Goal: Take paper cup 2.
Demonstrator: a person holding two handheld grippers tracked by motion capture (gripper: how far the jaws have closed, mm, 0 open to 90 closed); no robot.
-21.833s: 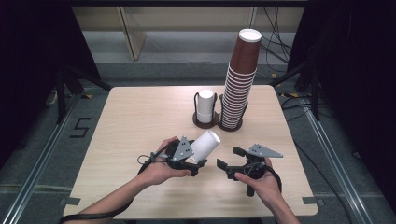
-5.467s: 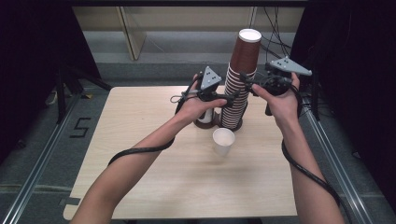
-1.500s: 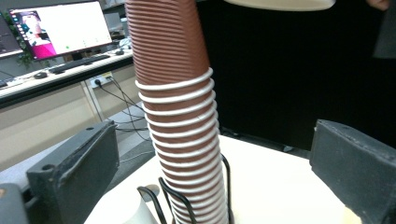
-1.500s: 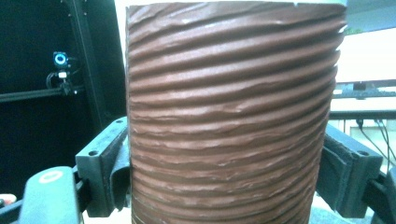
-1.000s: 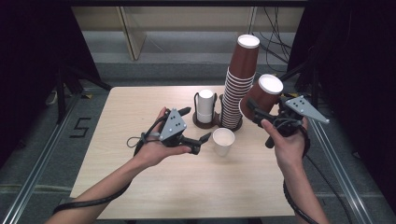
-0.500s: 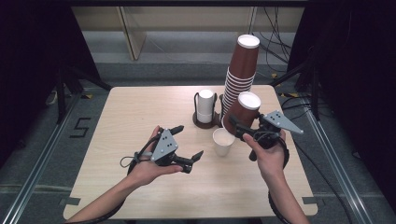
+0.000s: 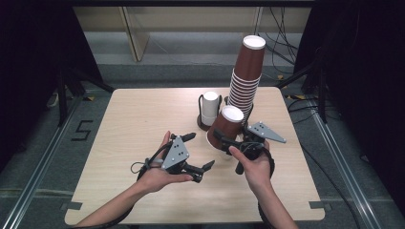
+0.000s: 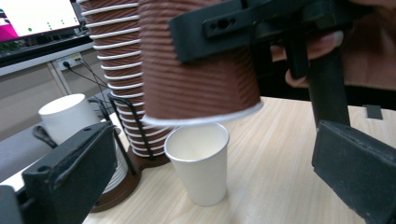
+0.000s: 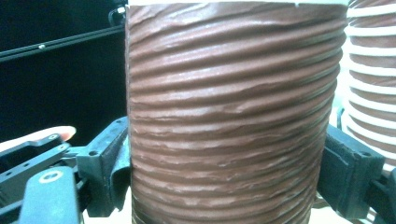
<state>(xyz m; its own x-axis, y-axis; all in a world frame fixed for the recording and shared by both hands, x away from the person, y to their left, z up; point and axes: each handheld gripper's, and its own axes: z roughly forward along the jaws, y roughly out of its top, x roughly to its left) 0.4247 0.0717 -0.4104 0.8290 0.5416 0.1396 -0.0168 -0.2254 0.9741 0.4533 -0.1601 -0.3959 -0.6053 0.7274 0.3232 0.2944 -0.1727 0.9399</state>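
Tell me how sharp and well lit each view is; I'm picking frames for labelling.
High view: even light on the table, dark surround, all fairly sharp. Left gripper view: the white cup is crisp, the near jaws of the left hand-held gripper soft, a bright screen upper left. Right gripper view: the brown cup sits very close, its ridges slightly soft, with mild sheen.

Overhead view, two close tong-mounted views

White cup mostly hidden, seemingly
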